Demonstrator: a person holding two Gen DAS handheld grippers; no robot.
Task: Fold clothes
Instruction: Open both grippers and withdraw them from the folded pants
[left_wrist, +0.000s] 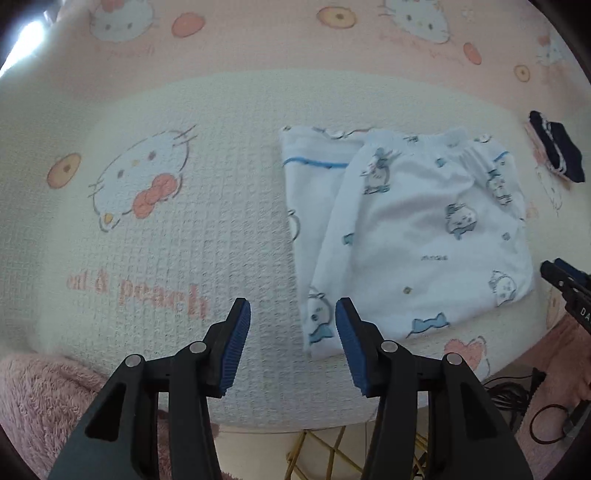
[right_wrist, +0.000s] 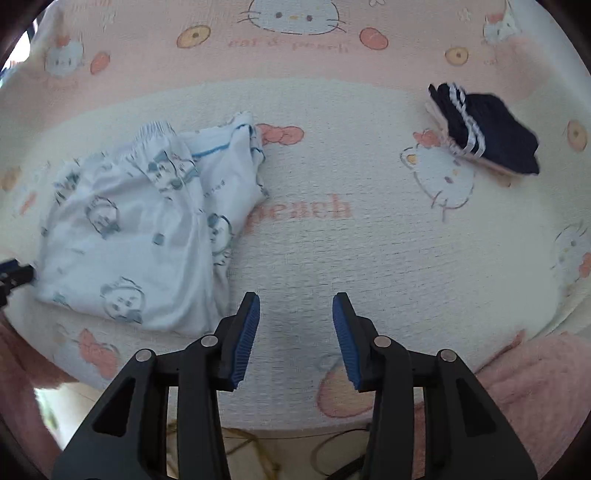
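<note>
A white garment with blue cartoon prints (left_wrist: 406, 229) lies folded on the Hello Kitty cloth; it also shows at the left of the right wrist view (right_wrist: 140, 229). My left gripper (left_wrist: 293, 317) is open and empty, just above the cloth by the garment's near left corner. My right gripper (right_wrist: 296, 314) is open and empty over bare cloth, to the right of the garment. The right gripper's tip (left_wrist: 565, 280) shows at the right edge of the left wrist view. The left gripper's tip (right_wrist: 14, 273) shows beside the garment's left edge in the right wrist view.
A folded dark navy garment with white stripes (right_wrist: 484, 133) lies at the back right; it also shows in the left wrist view (left_wrist: 557, 151). The cream and pink printed cloth (right_wrist: 369, 240) covers the table. Pink fluffy fabric (left_wrist: 40, 402) and cables (left_wrist: 517, 398) lie below the front edge.
</note>
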